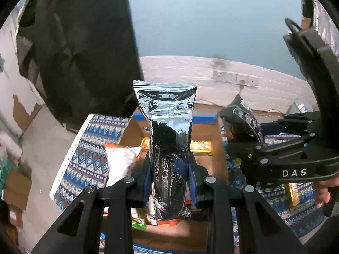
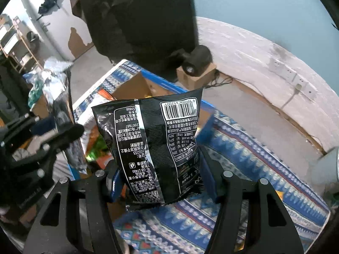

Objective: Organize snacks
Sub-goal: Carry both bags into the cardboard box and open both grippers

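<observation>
My left gripper (image 1: 170, 182) is shut on a tall silver foil snack bag (image 1: 168, 148) and holds it upright above an open cardboard box (image 1: 203, 135). The box holds gold bars (image 1: 201, 147), a white-and-orange bag (image 1: 121, 160) and other snacks. My right gripper (image 2: 159, 182) is shut on a black snack bag (image 2: 152, 148) with a barcode, held upright above the patterned cloth, right of the box (image 2: 131, 89). The right gripper with its black bag (image 1: 243, 122) shows at the right of the left wrist view. The left gripper's silver bag (image 2: 59, 97) shows at the left of the right wrist view.
A blue patterned cloth (image 2: 243, 165) covers the table under the box. A gold packet (image 1: 293, 194) lies on the cloth at the right. A dark hanging fabric (image 1: 80, 48) looms behind the box. A wall with sockets (image 1: 235, 77) runs behind.
</observation>
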`<control>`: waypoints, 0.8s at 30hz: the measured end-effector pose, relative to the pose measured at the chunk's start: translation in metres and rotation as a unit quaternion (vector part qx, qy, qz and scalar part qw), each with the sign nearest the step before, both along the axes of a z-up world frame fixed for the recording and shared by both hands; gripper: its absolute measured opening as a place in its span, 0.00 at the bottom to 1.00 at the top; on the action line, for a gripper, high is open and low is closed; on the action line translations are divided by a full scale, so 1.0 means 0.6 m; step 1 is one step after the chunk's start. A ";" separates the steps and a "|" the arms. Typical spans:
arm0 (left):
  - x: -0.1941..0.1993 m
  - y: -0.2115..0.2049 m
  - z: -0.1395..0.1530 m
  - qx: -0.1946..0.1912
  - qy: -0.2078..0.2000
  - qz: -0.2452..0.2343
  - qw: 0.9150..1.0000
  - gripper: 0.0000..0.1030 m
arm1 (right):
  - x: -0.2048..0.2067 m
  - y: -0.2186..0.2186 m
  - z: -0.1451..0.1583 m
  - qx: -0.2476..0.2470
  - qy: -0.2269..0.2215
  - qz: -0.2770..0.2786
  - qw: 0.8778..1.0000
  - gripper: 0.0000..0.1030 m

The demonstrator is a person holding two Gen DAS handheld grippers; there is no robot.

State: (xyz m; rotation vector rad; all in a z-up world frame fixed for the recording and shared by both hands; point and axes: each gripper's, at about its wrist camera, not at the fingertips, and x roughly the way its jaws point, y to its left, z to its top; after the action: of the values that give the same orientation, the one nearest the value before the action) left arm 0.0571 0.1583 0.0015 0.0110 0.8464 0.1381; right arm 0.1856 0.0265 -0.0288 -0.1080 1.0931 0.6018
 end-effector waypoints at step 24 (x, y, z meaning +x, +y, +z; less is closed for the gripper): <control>0.016 0.070 -0.060 0.005 0.047 0.060 0.997 0.68 | 0.030 0.088 -0.053 -0.031 0.027 -0.006 0.999 0.69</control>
State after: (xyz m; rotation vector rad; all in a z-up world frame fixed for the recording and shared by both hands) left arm 0.0666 0.2005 -0.0342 -0.0246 0.9406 0.2569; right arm 0.2037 0.0796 -0.0606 -0.1396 1.1649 0.5626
